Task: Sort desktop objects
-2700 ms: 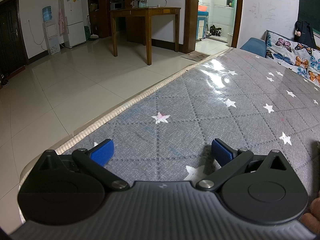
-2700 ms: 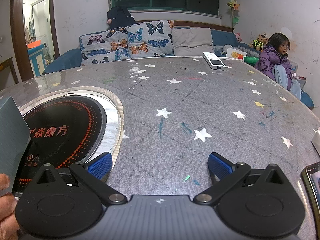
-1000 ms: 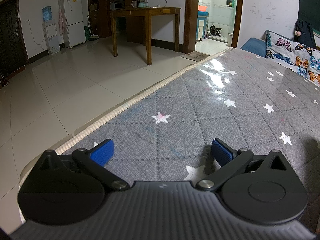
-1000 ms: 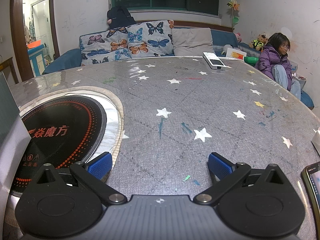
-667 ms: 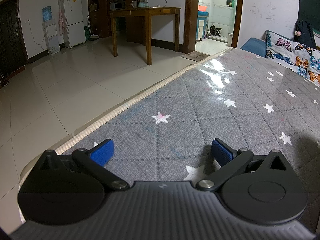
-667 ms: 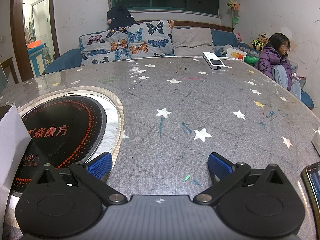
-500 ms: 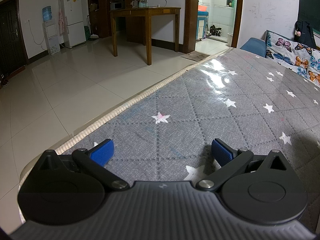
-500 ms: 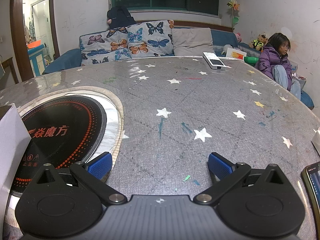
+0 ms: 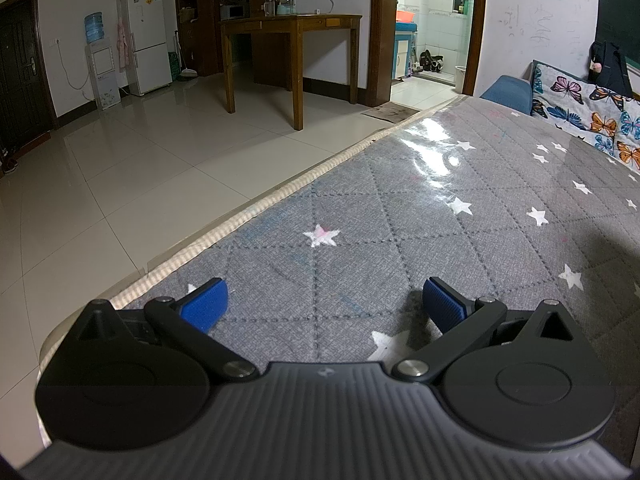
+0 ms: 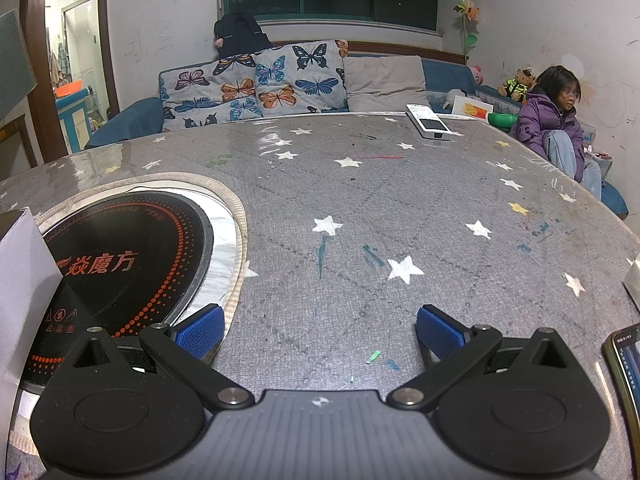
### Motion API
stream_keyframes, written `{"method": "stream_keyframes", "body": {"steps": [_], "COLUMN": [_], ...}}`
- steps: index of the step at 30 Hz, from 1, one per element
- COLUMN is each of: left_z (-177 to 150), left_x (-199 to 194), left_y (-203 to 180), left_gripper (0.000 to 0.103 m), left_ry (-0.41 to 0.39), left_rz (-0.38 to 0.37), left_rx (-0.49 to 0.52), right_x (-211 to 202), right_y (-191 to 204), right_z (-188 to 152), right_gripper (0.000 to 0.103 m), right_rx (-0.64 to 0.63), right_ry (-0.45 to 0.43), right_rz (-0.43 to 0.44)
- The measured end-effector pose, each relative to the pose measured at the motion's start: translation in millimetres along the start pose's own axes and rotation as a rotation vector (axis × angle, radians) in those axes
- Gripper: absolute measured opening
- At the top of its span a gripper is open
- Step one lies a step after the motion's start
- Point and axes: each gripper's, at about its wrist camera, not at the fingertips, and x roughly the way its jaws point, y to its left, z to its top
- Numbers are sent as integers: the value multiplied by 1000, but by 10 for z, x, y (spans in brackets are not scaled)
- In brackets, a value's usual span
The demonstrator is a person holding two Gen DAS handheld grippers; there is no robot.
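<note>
Cardboard is showing at the left edge of the right wrist view: a white box is standing on the rim of the black induction cooktop, its top dark. A phone is peeking in at the lower right, and a white remote is lying at the far edge near the sofa. Both the right gripper and left gripper are sitting with blue pads spread wide, holding nothing. The grey star-patterned tablecloth is gleaming under clear plastic; beyond it, upper left, tiled floor, a wooden table and a fridge. Compared with 2.7 seconds ago, the hand carrying a grey-green panel is gone and the white box has appeared.
</note>
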Motion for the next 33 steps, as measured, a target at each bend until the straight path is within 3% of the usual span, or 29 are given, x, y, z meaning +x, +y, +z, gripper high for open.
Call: {"method": "stream_keyframes", "body": {"steps": [33], "left_z": [1], "left_x": [1], "left_y": [2], "left_gripper": [103], "left_ry": [0], "left_rz": [0], "left_rx": [0], "right_x": [-5], "right_y": [-4], "right_z": [0], "right_gripper": [103], "right_rx": [0], "right_ry": [0], "right_rz": [0]}}
